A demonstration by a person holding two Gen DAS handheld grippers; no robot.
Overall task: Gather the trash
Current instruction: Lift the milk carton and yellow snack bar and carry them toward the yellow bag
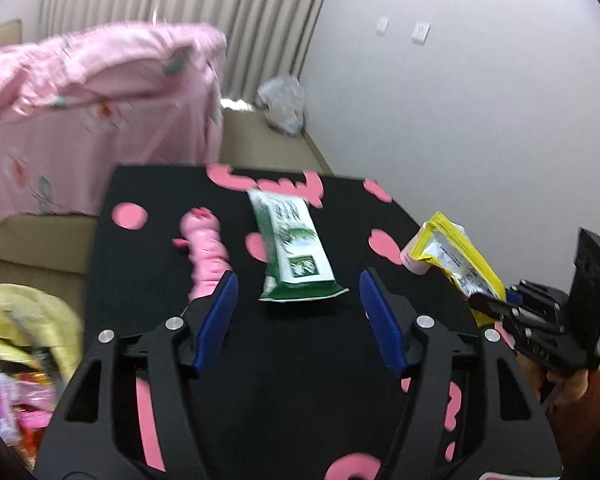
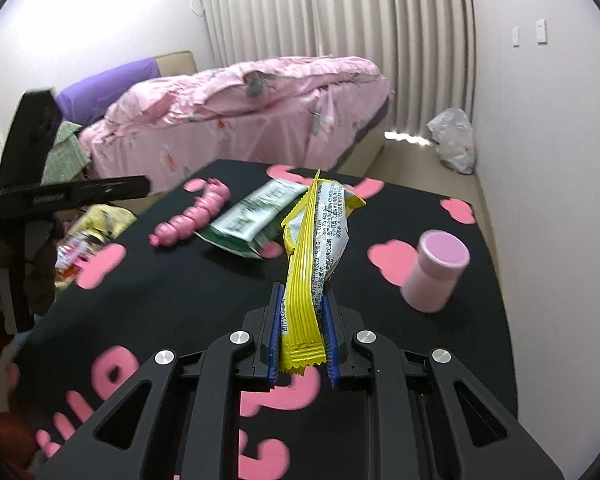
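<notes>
Right wrist view: right gripper (image 2: 302,336) clenched on the lower end of a yellow snack wrapper (image 2: 320,240), pads pressing both sides, wrapper standing up and forward out of the jaws, clear of the black table (image 2: 440,360). So one piece of trash is in hand but not yet binned.

Left on the table, as seen from this claw: green-and-white wrapper (image 2: 248,220) ahead and slightly left, lying flat; pink ridged wrapper (image 2: 196,216) beyond it, further left; pink lidded bottle (image 2: 436,272) ahead to the right, tipped toward the camera. Whether the bottle counts as trash cannot be told.

A yellow bag (image 2: 100,220) with colourful packets showing sits off the table's left edge, below table height. It is judged to be the collection bag, with some trash already in it.

Left wrist view: left gripper (image 1: 298,300) released, jaws wide, nothing between the pads. Green-and-white wrapper (image 1: 292,248) lies just ahead of the fingertips, centred in the gap; pink ridged wrapper (image 1: 206,252) just ahead of the left finger. Yellow bag (image 1: 32,320) down to the left. Right gripper (image 1: 496,308) at far right with the yellow snack wrapper (image 1: 456,256).

Pose: both claws point forward and down at the tabletop, held side by side. Frame is motion-blurred at the edges.

Estimate: task midway, at least two wrappers to go.
</notes>
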